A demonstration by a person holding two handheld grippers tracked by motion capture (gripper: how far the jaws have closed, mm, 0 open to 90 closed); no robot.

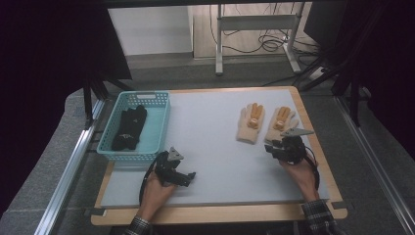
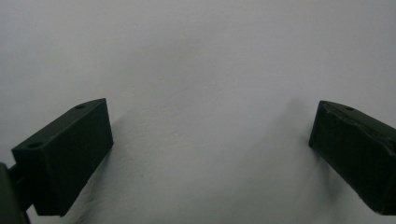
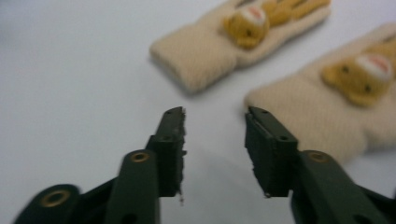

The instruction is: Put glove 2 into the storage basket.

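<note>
Two beige knitted gloves with small teddy bears on them lie side by side at the far right of the mat, one [image 1: 250,122] [image 3: 210,51] to the left of the other [image 1: 280,122] [image 3: 327,107]. My right gripper [image 1: 272,147] [image 3: 215,140] hovers just in front of the right glove's cuff, jaws partly apart with nothing between them. My left gripper [image 1: 188,177] [image 2: 210,154] rests low near the front left of the mat, open wide over bare surface.
A teal plastic basket [image 1: 159,132] stands at the left edge of the pale mat [image 1: 215,147] and holds black gloves [image 1: 129,128]. A wooden border frames the mat. Metal rails run along both sides of the table.
</note>
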